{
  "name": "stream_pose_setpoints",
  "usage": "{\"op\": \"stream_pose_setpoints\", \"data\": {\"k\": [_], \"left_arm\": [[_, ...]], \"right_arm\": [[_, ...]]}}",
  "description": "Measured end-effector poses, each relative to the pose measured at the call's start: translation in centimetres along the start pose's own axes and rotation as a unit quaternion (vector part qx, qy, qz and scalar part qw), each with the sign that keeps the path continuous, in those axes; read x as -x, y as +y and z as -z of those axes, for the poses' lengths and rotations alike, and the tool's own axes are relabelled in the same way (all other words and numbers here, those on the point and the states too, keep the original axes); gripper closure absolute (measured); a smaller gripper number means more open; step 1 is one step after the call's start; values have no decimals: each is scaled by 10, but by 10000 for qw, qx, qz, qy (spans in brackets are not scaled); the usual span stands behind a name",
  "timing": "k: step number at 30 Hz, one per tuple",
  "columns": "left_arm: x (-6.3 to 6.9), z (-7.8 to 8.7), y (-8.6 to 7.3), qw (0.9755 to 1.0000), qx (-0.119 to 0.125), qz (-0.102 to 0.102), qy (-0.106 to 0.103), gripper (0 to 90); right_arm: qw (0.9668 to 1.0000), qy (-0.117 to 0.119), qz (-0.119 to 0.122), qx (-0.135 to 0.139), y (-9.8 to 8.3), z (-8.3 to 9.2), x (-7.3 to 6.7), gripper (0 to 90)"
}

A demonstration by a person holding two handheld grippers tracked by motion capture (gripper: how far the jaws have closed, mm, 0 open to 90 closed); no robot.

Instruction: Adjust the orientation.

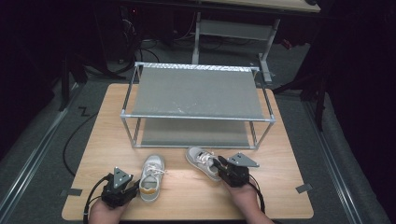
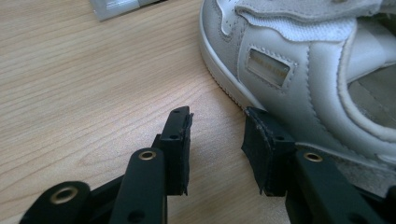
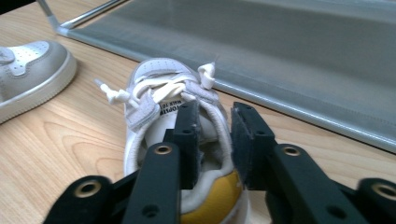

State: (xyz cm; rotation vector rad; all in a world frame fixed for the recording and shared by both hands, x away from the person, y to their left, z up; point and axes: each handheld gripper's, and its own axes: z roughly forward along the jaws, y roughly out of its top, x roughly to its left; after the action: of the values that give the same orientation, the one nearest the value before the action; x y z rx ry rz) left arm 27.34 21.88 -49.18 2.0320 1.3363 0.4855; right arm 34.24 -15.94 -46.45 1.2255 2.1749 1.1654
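Observation:
Two small grey-and-white shoes lie on the wooden table point(image 1: 275, 191). The left shoe point(image 1: 152, 175) points away from me, its heel tab tan. My left gripper point(image 1: 134, 185) stands open just left of its heel; in the left gripper view the jaws point(image 2: 217, 128) have bare table between them and the right one sits against the shoe's point(image 2: 303, 60) sole edge. The right shoe point(image 1: 201, 161) lies angled, laces loose. My right gripper point(image 1: 218, 163) is at its heel: in the right gripper view point(image 3: 215, 112) one jaw is inside the opening, one outside, the padded collar point(image 3: 225, 135) between them, with a gap showing.
A two-tier metal rack point(image 1: 196, 91) with grey fabric shelves stands on the far half of the table, its lower shelf point(image 3: 280, 42) right behind the shoes. The left shoe's toe point(image 3: 32, 74) appears at the left of the right gripper view. Cables trail off the near edge.

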Motion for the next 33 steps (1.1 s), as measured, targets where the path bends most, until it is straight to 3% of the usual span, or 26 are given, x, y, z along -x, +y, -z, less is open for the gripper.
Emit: {"op": "stream_pose_setpoints", "data": {"k": [12,22,24,27,29,33], "left_arm": [[5,-8,7,9999,13,-81,-149,639],[30,-23,24,9969,20,-556,-552,616],[33,-26,27,9966,31,-600,-567,615],[31,-26,27,9969,44,-560,-557,613],[28,-25,28,9976,90,-443,-521,616],[18,-25,30,9991,136,-134,-371,617]], "right_arm": [[9999,4,-75,-116,-6,14,-9,730],[9999,52,-67,-113,-18,35,-15,686],[10000,56,-69,43,-17,44,-15,679],[9998,11,-58,181,-16,51,-13,674],[9993,-148,-142,306,-16,60,-7,678],[9986,-387,-322,184,-21,62,9,697]]}}
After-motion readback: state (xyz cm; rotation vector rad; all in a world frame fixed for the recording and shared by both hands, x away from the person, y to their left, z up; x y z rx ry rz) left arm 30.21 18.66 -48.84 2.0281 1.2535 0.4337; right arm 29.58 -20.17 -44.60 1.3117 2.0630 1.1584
